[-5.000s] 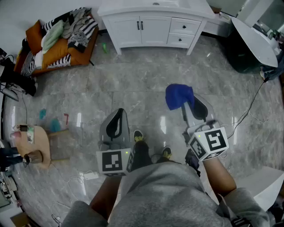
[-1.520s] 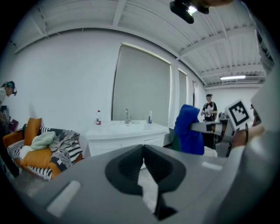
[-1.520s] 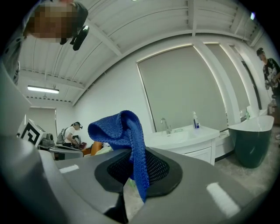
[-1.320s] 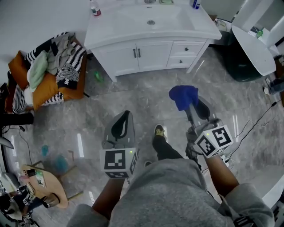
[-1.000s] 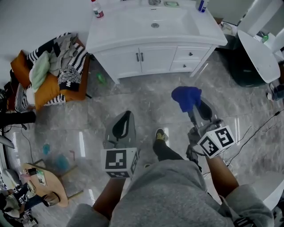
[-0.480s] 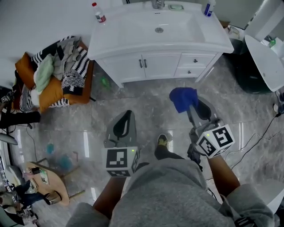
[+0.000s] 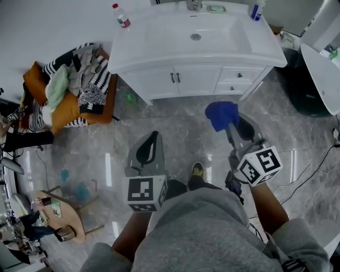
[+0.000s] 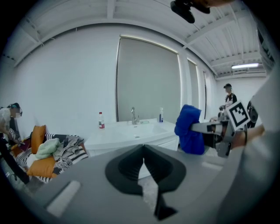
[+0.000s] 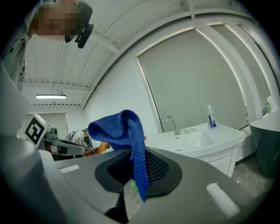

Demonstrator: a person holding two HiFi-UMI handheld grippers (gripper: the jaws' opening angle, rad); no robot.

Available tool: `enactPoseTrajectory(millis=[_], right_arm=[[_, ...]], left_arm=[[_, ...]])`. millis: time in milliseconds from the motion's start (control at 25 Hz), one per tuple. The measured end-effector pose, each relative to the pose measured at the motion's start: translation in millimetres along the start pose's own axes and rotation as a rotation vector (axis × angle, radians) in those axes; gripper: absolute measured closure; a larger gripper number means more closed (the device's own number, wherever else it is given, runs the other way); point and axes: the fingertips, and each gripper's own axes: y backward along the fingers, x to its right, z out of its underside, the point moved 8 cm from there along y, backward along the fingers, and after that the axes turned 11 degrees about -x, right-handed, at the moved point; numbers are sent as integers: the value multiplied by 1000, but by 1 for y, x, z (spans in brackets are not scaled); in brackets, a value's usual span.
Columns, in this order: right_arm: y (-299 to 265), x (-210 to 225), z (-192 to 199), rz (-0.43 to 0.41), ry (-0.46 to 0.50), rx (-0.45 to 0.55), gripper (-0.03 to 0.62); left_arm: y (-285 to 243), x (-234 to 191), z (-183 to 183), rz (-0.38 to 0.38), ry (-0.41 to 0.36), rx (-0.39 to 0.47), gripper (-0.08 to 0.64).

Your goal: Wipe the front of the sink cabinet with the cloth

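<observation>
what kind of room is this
Most likely a bathroom, perhaps a staged one inside a larger hall. A white sink cabinet with a chrome tap stands on a glossy grey marble-look floor, while the gripper views show a high industrial ceiling with exposed beams.

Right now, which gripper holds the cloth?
The right gripper, shut on the blue cloth; the left gripper is shut with nothing between its jaws.

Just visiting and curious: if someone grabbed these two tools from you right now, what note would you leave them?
Right tool: shut on the cloth, held up in the air.
Left tool: shut, empty.
Cabinet: ahead, well apart from the cloth.
Done: cloth is gripped.
Left: step up and wipe the cabinet front; no wiping has begun.
</observation>
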Motion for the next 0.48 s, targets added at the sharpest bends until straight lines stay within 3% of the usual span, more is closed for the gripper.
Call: enactPoseTrajectory(millis=[480], right_arm=[[-19, 1, 0, 14, 39, -31, 537]], left_arm=[[-7, -5, -6, -13, 1, -6, 549]])
